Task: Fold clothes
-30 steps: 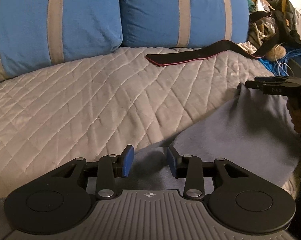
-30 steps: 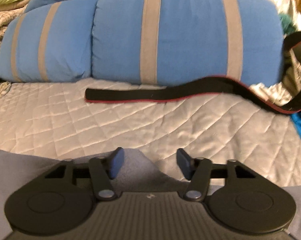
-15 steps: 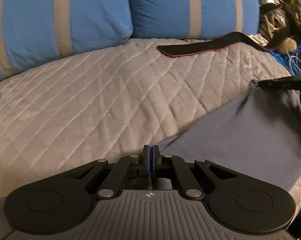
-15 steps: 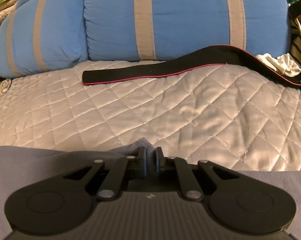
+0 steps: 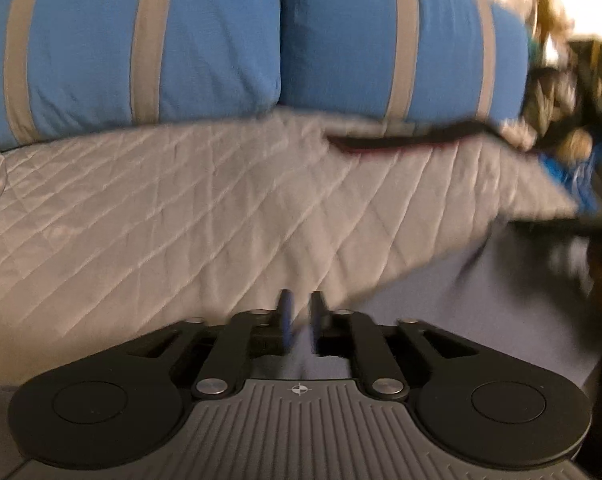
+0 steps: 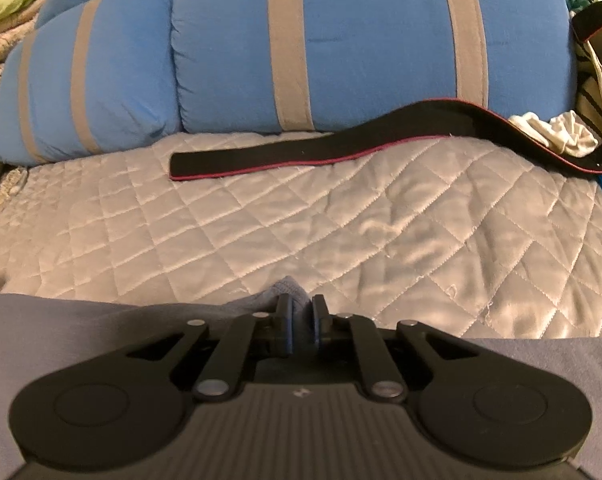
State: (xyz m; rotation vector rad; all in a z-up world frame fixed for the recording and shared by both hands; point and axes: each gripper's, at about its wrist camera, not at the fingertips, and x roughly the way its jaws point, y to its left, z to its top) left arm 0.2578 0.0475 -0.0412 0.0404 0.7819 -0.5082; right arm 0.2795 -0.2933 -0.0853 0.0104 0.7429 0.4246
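Cloth [image 5: 481, 292] of grey-lilac colour is seen in the blurred left wrist view, spread from the lower middle out to the right over the quilt [image 5: 181, 220]. The left gripper [image 5: 299, 322] has its jaws nearly together, with only a narrow gap, and an edge of the cloth is seen in that gap; whether it is truly pinched cannot be told through the blur. Behind the quilt 2 blue pillows [image 5: 381, 40] with tan stripes are propped side by side. A black strap [image 5: 401, 144] is laid at the foot of the right-hand pillow, well apart from the gripper.

From the right wrist view, sharper, the right gripper [image 6: 301, 324] is seen closed down on a bunched corner of the cloth [image 6: 61, 328], and a small peak of fabric is pushed up just ahead of the fingertips. The rest of the cloth is stretched to both sides below the jaws, along the bottom of the frame. The quilt [image 6: 341, 220] lies beyond it. The strap [image 6: 301, 156], edged in red, is laid across the quilt in front of the pillows [image 6: 361, 40] and curves up to the right.
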